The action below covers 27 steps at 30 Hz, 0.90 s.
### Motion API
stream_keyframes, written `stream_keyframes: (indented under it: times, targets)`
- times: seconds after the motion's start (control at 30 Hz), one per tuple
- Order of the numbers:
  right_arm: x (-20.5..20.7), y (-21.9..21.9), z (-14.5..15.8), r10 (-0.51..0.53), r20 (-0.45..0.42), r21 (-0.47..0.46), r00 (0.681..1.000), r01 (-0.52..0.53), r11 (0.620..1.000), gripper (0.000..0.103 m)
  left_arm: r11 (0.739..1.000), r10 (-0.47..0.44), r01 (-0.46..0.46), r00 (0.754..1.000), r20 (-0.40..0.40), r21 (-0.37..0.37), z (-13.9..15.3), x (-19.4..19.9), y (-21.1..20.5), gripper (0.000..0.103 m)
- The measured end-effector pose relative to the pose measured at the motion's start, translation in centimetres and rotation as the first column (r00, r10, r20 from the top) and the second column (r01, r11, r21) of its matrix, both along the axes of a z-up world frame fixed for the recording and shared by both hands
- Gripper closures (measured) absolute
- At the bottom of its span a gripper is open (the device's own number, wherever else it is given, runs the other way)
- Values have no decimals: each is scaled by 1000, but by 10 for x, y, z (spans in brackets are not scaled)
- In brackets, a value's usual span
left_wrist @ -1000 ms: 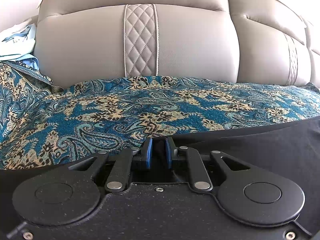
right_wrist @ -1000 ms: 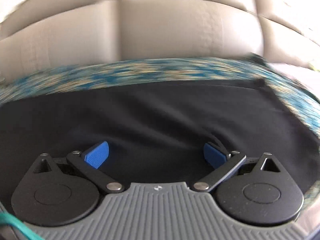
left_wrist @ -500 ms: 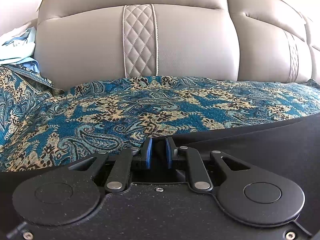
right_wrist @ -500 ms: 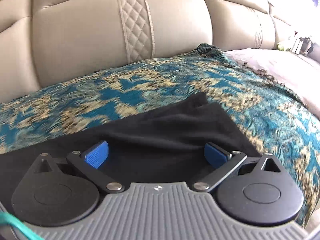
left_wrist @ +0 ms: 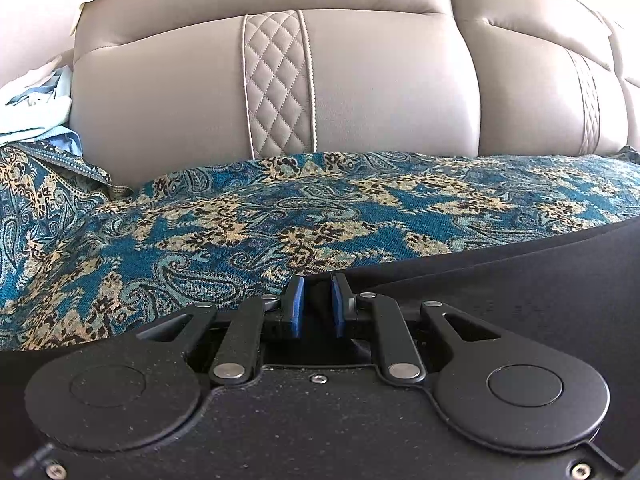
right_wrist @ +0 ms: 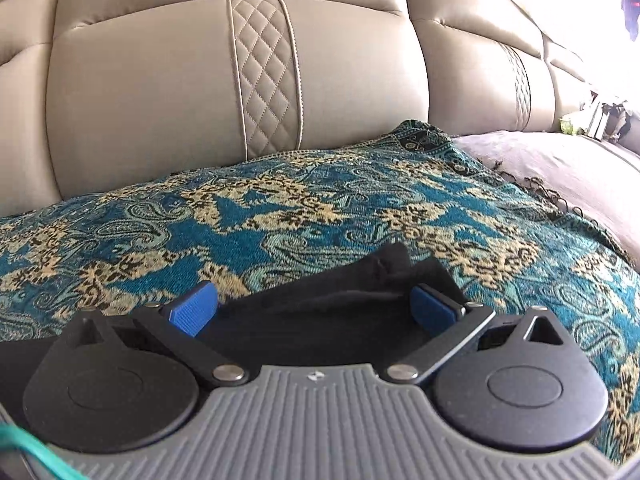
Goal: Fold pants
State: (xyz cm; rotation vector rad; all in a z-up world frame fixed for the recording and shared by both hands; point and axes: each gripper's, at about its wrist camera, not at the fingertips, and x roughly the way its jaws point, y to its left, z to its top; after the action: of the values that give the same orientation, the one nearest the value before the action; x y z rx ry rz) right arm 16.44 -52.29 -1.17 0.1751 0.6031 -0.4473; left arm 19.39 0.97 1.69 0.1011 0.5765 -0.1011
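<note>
The black pants (left_wrist: 520, 280) lie on a blue patterned throw (left_wrist: 240, 232) over the sofa seat. My left gripper (left_wrist: 316, 300) is shut on the near left edge of the pants, with black cloth between its blue pads (left_wrist: 297, 304). My right gripper (right_wrist: 316, 304) is open, its blue pads (right_wrist: 192, 308) wide apart, and it hovers over a bunched end of the pants (right_wrist: 360, 288). The pants stretch to the right in the left wrist view.
The beige leather sofa back (left_wrist: 360, 100) rises right behind the throw. Light blue clothes (left_wrist: 36, 108) are piled at the far left. A grey cushion (right_wrist: 560, 176) lies to the right of the throw (right_wrist: 280, 208). A teal cord (right_wrist: 24, 448) crosses the right wrist view's lower left corner.
My right gripper has swung right along the pants to their bunched end, staying open. My left gripper has kept its hold, and the pants edge has shifted slightly.
</note>
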Motion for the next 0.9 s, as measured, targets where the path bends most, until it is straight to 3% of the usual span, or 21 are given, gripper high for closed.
stream_keyframes:
  times: [0.07,0.13,0.2,0.23,0.33,0.37,0.43,0.47,0.53,0.63,0.67,0.7,0.73,0.77,0.9]
  targets:
    - [-4,2,4,-8,24,-12,1000,8,1000,0,1000,0,0,1000,0,0,0,0,0,87]
    - [-19,1,11,-37,119,-6,992,38,999,0,1000,0,0,1000,0,2,0,0,0,87]
    - [-39,-4,19,-74,219,60,973,62,996,0,1000,0,0,1000,1,2,0,0,0,87]
    - [-46,-7,22,-101,240,88,966,82,993,8,1000,0,0,1000,0,1,0,0,0,87]
    - [-57,-15,25,-155,192,144,969,129,981,54,1000,-1,1,1000,0,2,0,0,0,87]
    - [-58,-17,24,-169,154,159,973,145,977,60,1000,0,0,1000,0,2,0,0,0,87]
    - [-59,-20,21,-167,113,202,979,142,969,59,1000,0,0,1000,0,2,0,0,0,87]
    - [-61,-21,19,-158,103,233,982,131,964,44,1000,0,0,1000,0,3,0,0,0,87]
    - [-57,-21,16,-161,93,270,983,131,954,34,1000,0,0,1000,0,5,0,0,0,87]
    - [-43,-15,17,-181,69,231,981,161,960,29,1000,0,0,1000,1,9,0,0,0,87]
    - [-35,-14,16,-189,53,208,981,174,963,45,1000,0,0,1000,1,11,0,0,-1,87]
    - [-28,-11,15,-195,33,168,980,187,968,54,1000,0,0,1000,1,14,0,0,-1,87]
    - [-19,-8,14,-203,11,103,979,201,974,75,1000,0,0,1000,2,16,-1,0,-1,87]
    - [-11,-5,13,-205,-1,51,979,205,977,79,1000,0,0,1000,2,18,0,0,-1,87]
    - [2,-10,11,-226,8,27,974,226,974,87,1000,-1,1,1000,3,22,0,-1,-2,87]
